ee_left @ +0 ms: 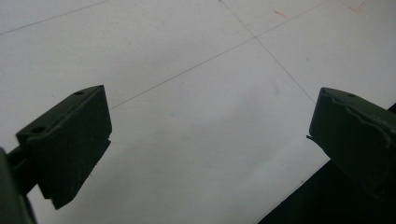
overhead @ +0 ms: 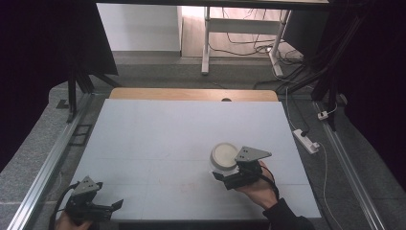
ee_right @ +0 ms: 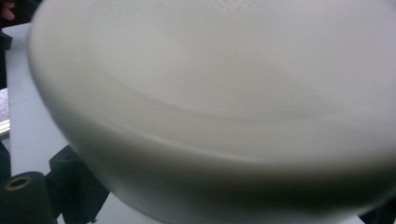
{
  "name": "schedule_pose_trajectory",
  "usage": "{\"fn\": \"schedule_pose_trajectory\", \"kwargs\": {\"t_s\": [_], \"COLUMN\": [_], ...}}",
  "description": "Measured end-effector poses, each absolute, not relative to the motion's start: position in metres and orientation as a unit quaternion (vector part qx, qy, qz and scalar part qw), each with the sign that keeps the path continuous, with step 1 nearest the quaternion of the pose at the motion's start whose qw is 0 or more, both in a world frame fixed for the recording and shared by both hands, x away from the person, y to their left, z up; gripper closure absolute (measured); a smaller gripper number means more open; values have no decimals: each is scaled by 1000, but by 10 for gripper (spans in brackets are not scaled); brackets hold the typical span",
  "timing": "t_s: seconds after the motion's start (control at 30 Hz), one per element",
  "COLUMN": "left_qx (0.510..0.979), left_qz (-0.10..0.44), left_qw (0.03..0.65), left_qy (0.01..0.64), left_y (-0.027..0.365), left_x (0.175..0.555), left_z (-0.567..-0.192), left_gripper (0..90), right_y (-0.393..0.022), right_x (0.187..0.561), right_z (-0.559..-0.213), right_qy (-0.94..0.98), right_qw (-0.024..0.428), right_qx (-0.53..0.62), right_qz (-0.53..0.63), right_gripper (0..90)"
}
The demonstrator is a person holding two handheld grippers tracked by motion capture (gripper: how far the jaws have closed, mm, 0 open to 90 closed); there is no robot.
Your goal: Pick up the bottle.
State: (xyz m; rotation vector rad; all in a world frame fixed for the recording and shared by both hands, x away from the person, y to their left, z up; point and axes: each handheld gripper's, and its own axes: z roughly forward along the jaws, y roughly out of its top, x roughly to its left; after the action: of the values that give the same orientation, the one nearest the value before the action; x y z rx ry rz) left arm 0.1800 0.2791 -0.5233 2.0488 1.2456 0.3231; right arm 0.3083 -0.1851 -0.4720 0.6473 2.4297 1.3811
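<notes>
You've got the bowl (overhead: 223, 158) gripped in your right gripper (overhead: 224, 173), lower right of the high view, so the grab looks done and placing it is left. Left gripper (overhead: 115, 205) sits lower left, jaws wide, empty. Right gripper view adds the bowl's underside (ee_right: 210, 107) up close.

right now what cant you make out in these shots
- High view: whether the right gripper jaws clamp the white bowl; its grey plate and body cover them.
- Right gripper view: the bowl is blurred, its far rim cut off by the top edge.
- High view: the left gripper hand, cut off by the bottom edge.
</notes>
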Motion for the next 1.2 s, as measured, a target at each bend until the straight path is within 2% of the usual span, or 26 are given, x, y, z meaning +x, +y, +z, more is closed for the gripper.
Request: {"fn": "schedule_pose_trajectory", "kwargs": {"t_s": [1.2], "left_qx": [794], "left_qz": [126], "left_qw": [349], "left_qy": [481], "left_y": [279], "left_x": [180], "left_z": [-523], "left_gripper": [0], "right_y": [-112], "right_x": [328], "right_z": [-474], "right_qy": [861], "right_qw": [107], "right_qx": [174], "right_qz": [466], "right_gripper": [68]}}
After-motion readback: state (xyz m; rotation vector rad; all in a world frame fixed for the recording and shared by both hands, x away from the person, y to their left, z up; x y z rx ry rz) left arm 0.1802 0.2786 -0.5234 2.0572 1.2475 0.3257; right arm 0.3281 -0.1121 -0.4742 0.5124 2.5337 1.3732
